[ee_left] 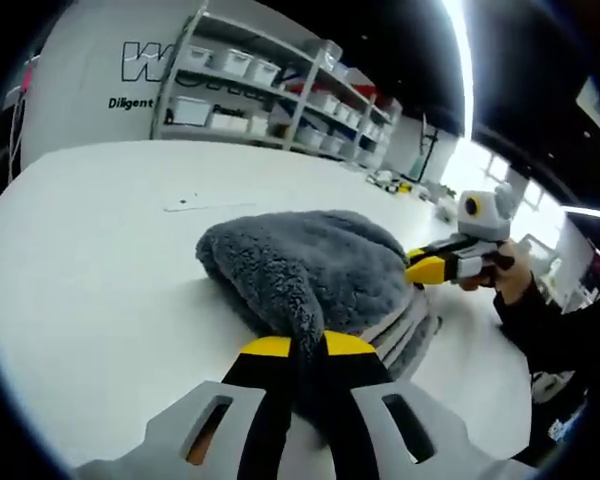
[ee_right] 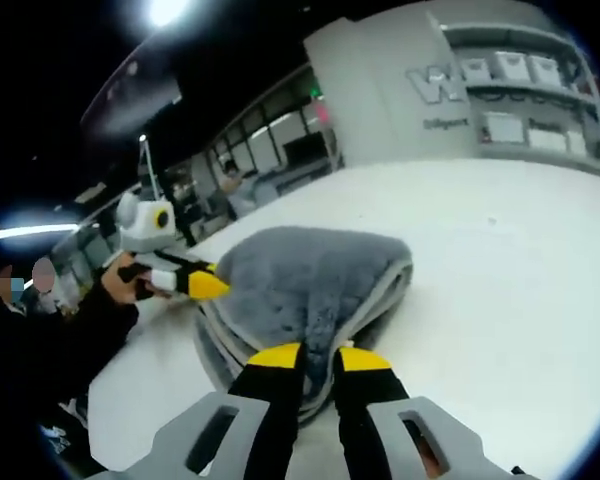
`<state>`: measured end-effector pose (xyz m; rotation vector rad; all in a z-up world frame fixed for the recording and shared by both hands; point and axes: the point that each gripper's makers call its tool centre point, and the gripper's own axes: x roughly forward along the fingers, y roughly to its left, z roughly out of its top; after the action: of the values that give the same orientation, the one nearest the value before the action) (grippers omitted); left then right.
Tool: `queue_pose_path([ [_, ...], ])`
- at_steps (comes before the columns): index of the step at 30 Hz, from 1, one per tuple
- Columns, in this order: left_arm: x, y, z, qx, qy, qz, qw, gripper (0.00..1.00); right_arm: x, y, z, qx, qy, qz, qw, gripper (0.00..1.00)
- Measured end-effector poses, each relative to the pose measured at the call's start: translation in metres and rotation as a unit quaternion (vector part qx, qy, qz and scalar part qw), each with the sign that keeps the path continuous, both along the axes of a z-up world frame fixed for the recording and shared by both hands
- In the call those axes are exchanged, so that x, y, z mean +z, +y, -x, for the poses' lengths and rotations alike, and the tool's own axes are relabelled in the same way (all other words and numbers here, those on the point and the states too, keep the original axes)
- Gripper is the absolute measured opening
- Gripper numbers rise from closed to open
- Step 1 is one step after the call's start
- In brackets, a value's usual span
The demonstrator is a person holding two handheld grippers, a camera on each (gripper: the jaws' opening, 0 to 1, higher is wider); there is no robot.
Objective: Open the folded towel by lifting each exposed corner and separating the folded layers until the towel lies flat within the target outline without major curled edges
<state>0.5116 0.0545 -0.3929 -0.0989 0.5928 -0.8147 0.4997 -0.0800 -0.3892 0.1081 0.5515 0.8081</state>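
Lying mid-table, the grey towel (ee_left: pixel 310 265) is bunched into a domed mound, its fluffy top layer pulled up over flatter folded layers that show at the lower edge. No target outline can be made out on the white table (ee_left: pixel 90 260).

Left gripper (ee_left: pixel 298 348): jaws closed on a pinch of the towel's near edge, pile squeezed between the yellow tips. Right gripper (ee_right: pixel 318 356): likewise clamped on towel edge on the opposite side; in the left gripper view it enters from the right, held by a hand (ee_left: pixel 508 270).

Step in hand, as judged: separating the top layer. To do it well, lift both pinches together and draw them apart, away from each other, so the upper layer peels off the stack rather than dragging the whole bundle. Check that each grip holds one layer only; cannot tell from here. Keep tension even to avoid a curled hem.

Room: bare table lies all round the towel, wide on the far side toward the shelves (ee_left: pixel 270 90). A small pale patch (ee_left: pixel 195 203) on the table sits just beyond the towel. The table's edge runs close by the person's side.
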Motion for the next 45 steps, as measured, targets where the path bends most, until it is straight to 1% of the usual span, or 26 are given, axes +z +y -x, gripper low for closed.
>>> queue_pose_path([
  [4, -0.001, 0.002, 0.001, -0.003, -0.001, -0.002, 1.0, 0.08, 0.0, 0.0, 0.002, 0.003, 0.004, -0.001, 1.0, 0.08],
  [6, -0.001, 0.002, 0.002, -0.003, 0.001, 0.0, 1.0, 0.08, 0.0, 0.0, 0.006, 0.009, 0.002, 0.005, 0.9999, 0.08],
  [10, -0.001, -0.001, 0.013, -0.01, 0.002, -0.003, 0.9999, 0.08, 0.0, 0.001, 0.013, 0.02, 0.005, 0.015, 0.9997, 0.08],
  [13, -0.001, -0.001, 0.016, -0.016, 0.005, -0.005, 0.9999, 0.08, -0.001, 0.0, 0.019, 0.028, 0.018, 0.018, 0.9993, 0.07],
  [17, -0.001, -0.001, 0.022, -0.025, 0.006, -0.011, 0.9996, 0.08, -0.001, -0.001, 0.025, 0.034, 0.021, 0.021, 0.999, 0.07],
  [20, -0.002, -0.002, 0.027, -0.03, 0.003, -0.015, 0.9994, 0.08, -0.002, -0.002, 0.027, 0.035, 0.022, 0.019, 0.999, 0.07],
  [22, -0.002, -0.002, 0.03, -0.032, 0.005, -0.012, 0.9994, 0.08, -0.001, -0.002, 0.029, 0.036, 0.024, 0.015, 0.999, 0.07],
  [24, -0.002, 0.001, 0.027, -0.034, 0.008, -0.009, 0.9994, 0.08, -0.002, -0.003, 0.033, 0.037, 0.023, 0.012, 0.999, 0.07],
  [26, -0.002, -0.002, 0.031, -0.035, 0.009, -0.008, 0.9993, 0.08, -0.002, -0.003, 0.034, 0.036, 0.023, 0.008, 0.9991, 0.07],
  [33, -0.001, -0.002, 0.037, -0.051, 0.009, -0.02, 0.9985, 0.08, -0.001, -0.003, 0.043, 0.041, 0.018, 0.012, 0.9989, 0.08],
  [34, -0.001, -0.004, 0.044, -0.054, 0.008, -0.021, 0.9983, 0.08, -0.001, -0.003, 0.045, 0.043, 0.018, 0.012, 0.9988, 0.08],
  [37, -0.002, -0.004, 0.048, -0.059, 0.006, -0.018, 0.9981, 0.08, -0.001, -0.002, 0.05, 0.046, 0.018, 0.011, 0.9987, 0.08],
  [42, -0.001, -0.002, 0.048, -0.063, 0.007, -0.017, 0.9979, 0.08, -0.001, -0.002, 0.053, 0.048, 0.019, 0.004, 0.9986, 0.08],
  [45, -0.001, -0.003, 0.053, -0.068, 0.007, -0.017, 0.9975, 0.08, -0.001, -0.002, 0.055, 0.049, 0.021, 0.003, 0.9986, 0.08],
])
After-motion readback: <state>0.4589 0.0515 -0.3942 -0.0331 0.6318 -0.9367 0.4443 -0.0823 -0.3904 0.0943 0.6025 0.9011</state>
